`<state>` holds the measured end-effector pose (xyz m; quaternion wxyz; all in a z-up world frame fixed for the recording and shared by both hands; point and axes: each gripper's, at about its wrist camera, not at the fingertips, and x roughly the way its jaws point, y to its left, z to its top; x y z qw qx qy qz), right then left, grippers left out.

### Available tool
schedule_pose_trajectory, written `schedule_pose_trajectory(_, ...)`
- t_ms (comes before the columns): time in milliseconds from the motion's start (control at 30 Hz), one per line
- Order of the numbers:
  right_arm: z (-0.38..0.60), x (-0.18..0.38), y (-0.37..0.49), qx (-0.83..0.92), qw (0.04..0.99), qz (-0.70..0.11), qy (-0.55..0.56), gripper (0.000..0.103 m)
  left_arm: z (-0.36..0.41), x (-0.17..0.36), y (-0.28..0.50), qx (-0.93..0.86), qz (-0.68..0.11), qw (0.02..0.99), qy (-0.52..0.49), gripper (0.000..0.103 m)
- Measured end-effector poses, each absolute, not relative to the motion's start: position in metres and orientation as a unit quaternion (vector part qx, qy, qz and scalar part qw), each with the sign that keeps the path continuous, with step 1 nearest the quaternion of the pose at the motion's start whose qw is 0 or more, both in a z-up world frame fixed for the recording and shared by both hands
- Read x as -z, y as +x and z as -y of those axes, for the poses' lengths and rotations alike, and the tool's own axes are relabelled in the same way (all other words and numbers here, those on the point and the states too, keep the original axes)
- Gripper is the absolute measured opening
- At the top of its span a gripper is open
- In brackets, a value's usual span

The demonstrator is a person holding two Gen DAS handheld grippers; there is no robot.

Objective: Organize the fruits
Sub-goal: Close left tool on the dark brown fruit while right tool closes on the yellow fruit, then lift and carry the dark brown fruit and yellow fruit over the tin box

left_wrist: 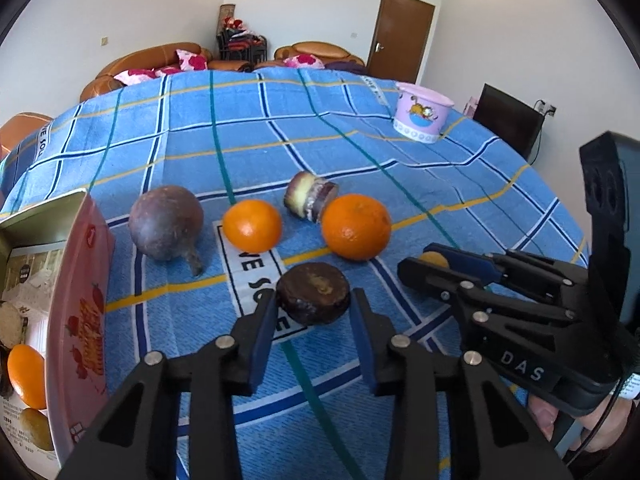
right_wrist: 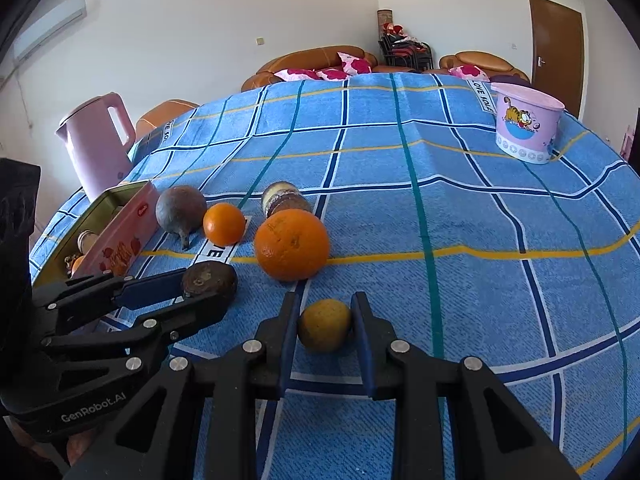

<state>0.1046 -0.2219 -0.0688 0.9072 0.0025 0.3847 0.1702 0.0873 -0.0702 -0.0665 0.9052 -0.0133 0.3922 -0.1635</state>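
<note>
My left gripper (left_wrist: 314,306) has its fingers on both sides of a dark brown fruit (left_wrist: 313,291) on the blue checked cloth; it looks shut on it. My right gripper (right_wrist: 325,322) is shut on a small yellow fruit (right_wrist: 325,325). A large orange (left_wrist: 356,227), a smaller orange (left_wrist: 252,225), a purple round fruit with a stem (left_wrist: 166,222) and a cut purple-and-white piece (left_wrist: 310,196) lie behind. The right gripper shows in the left wrist view (left_wrist: 430,260); the left shows in the right wrist view (right_wrist: 200,284).
A pink tin box (left_wrist: 78,280) holding an orange and other fruit stands at the left. A pink cartoon tub (right_wrist: 526,122) sits far right. A pink kettle (right_wrist: 98,142) stands at the table's left edge. Sofas lie beyond the table.
</note>
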Motion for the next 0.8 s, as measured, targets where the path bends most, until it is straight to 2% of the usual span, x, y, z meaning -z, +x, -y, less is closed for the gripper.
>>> schedule_pose_trajectory(800,0.225,0.058,0.086,-0.198,0.925,-0.325,0.006,0.028,0.05,0.053,0.071,0.144,-0.331,0.932,-0.047,0.038)
